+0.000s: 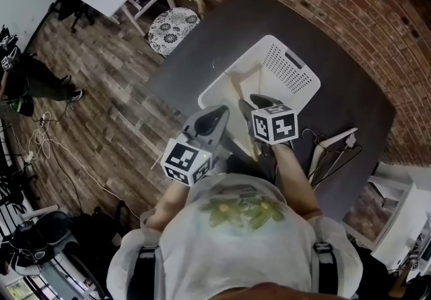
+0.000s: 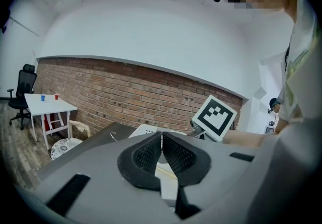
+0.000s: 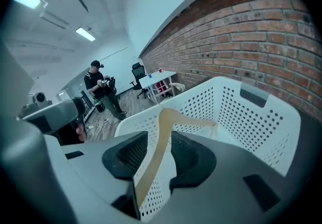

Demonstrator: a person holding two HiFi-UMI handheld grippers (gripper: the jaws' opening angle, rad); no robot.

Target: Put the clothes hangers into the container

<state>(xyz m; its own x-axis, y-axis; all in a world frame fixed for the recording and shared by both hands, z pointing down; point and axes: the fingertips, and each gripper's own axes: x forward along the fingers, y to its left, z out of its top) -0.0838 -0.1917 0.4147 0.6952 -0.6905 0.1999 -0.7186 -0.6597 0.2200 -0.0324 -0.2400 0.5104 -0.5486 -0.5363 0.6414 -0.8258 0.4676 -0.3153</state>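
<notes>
- Basket (image 1: 311,77): white, perforated, standing about mid-table (image 1: 222,29), its near wall towards the person. This is the container for the task.
- Wooden hanger (image 3: 160,155): inside the basket, one arm rising steeply against the near wall, the other running across towards the far wall. One hanger counts as in.
- Right gripper (image 3: 158,135): tilted down over the near rim of the basket. Jaws stand apart with the rising arm of the hanger between them, not clamped as far as its own view shows. Judgement: the hanger rests on the basket, not on the grip.
- Left gripper (image 2: 161,136): held close to the body at the near edge of the table, roughly level and aimed at the basket. Jaw tips meet with nothing between them. Judgement: idle, kept clear of the drop.
- Remaining hangers (image 1: 333,149): a small heap on the table towards its right edge, well apart from the basket. Count not readable.
- Judgement on the next move: lift the right gripper clear without snagging the upright arm, then go to the heap.
</notes>
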